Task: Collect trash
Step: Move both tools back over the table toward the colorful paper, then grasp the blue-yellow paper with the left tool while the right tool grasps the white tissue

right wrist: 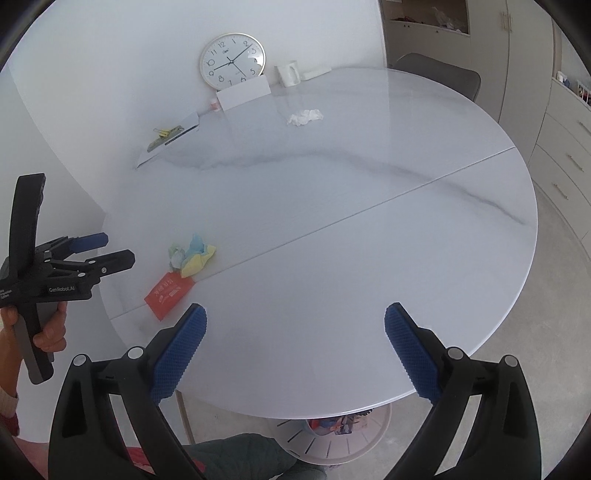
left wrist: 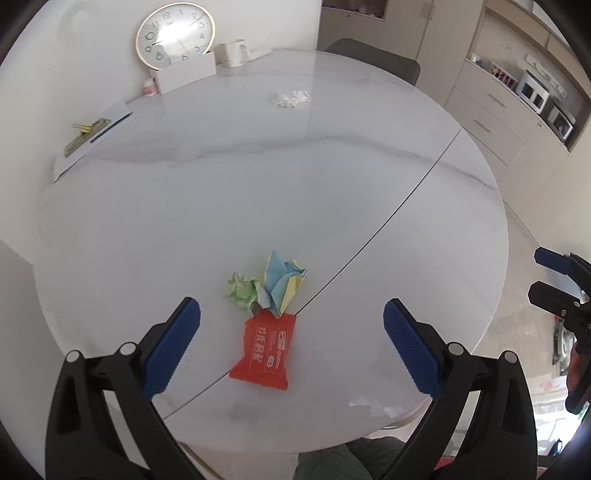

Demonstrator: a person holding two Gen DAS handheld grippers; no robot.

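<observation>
A red snack wrapper point(left wrist: 263, 350) lies near the front of the round white table point(left wrist: 332, 184). Crumpled green, blue and yellow paper point(left wrist: 271, 283) touches its far end. A crumpled white tissue point(left wrist: 290, 98) lies far back. My left gripper point(left wrist: 291, 339) is open and empty, its fingers on either side of the wrapper, above the table. My right gripper point(right wrist: 295, 343) is open and empty over the table's front right part. The right wrist view also shows the wrapper point(right wrist: 168, 293), the coloured paper point(right wrist: 192, 254), the tissue point(right wrist: 304, 117) and the left gripper point(right wrist: 107, 251).
A white waste basket point(right wrist: 334, 439) with coloured trash stands on the floor under the table's front edge. A clock point(left wrist: 175, 35), white box point(left wrist: 186, 72), mug point(left wrist: 232, 51) and a paper sheet with clips and pen point(left wrist: 92, 133) stand at the back. A chair point(left wrist: 373, 59) and cabinets point(left wrist: 491, 122) stand beyond.
</observation>
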